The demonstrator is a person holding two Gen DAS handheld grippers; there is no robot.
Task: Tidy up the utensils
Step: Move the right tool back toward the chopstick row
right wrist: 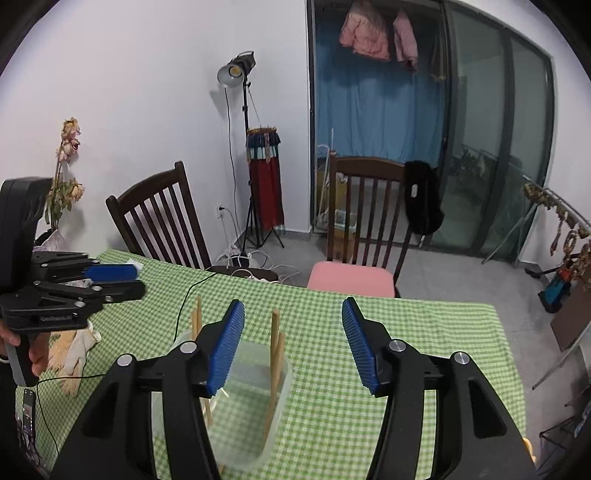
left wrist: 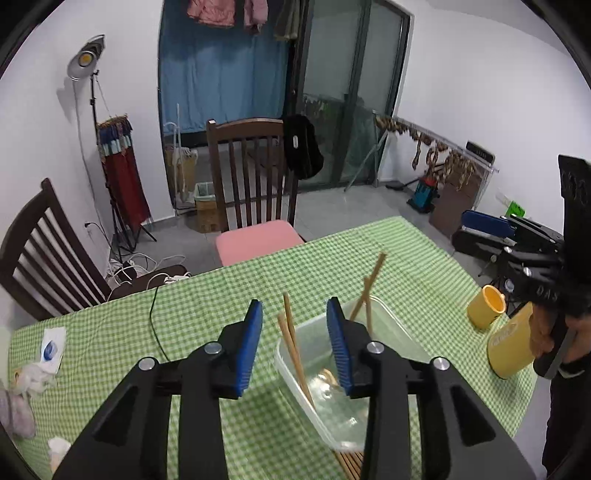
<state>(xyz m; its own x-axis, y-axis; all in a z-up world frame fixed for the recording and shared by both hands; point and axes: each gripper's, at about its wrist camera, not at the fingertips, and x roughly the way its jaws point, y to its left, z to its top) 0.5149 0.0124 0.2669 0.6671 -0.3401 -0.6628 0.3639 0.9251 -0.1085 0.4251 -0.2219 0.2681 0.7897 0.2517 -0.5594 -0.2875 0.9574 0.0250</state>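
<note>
Both spread, pinching nothing: left gripper [left wrist: 294,345], right gripper [right wrist: 293,347]. Chopsticks [left wrist: 295,350] lean on clear tub [left wrist: 391,321] rim; yellow cups [left wrist: 511,345] at 3 o'clock likely sorting targets

A home dining room: checked tablecloth [left wrist: 221,295], wooden chairs [right wrist: 162,218], hanging jackets [right wrist: 369,33].

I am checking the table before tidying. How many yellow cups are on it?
2. Both show in the left wrist view, at the right edge of the green checked table: a smaller cup farther back, a larger cup nearer, partly hidden by the right gripper.
</note>
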